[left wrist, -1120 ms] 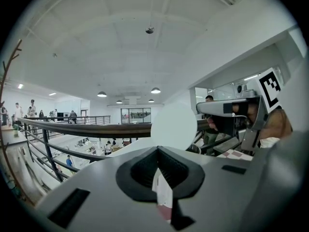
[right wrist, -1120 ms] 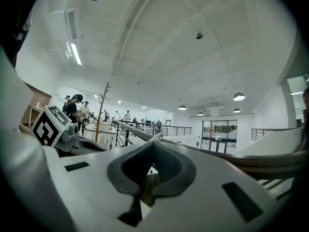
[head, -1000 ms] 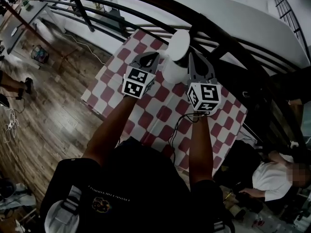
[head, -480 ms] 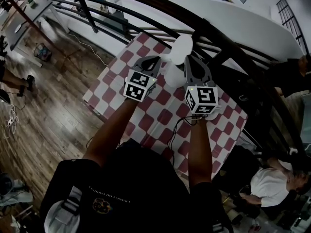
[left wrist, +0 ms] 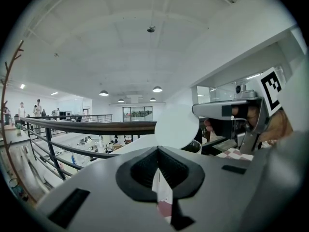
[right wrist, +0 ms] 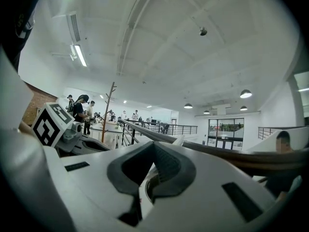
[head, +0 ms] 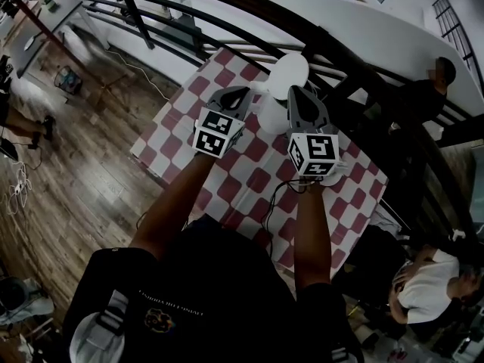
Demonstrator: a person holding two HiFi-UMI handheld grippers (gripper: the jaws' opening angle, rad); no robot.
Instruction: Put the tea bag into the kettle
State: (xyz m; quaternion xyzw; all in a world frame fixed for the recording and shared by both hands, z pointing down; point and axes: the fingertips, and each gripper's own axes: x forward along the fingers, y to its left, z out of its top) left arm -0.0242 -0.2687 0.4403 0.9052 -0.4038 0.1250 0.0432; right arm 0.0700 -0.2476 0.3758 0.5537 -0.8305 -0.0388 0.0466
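A white kettle stands at the far side of the red-and-white checked table, its round lid tipped up. My left gripper sits just left of the kettle. Its jaws are shut on a small white and pink tea bag. The lid and the dark kettle mouth lie straight ahead of it. My right gripper is shut beside the kettle, with its tip at the lid's right edge. Whether it pinches the lid is unclear. The kettle mouth shows below the right gripper's jaws.
A black curved railing runs just beyond the table's far edge. Wood floor lies to the left. A person stands behind the railing at upper right, and another sits at lower right.
Both grippers and the kettle keep their places. A person in dark clothes has walked into view behind the railing at the upper right.
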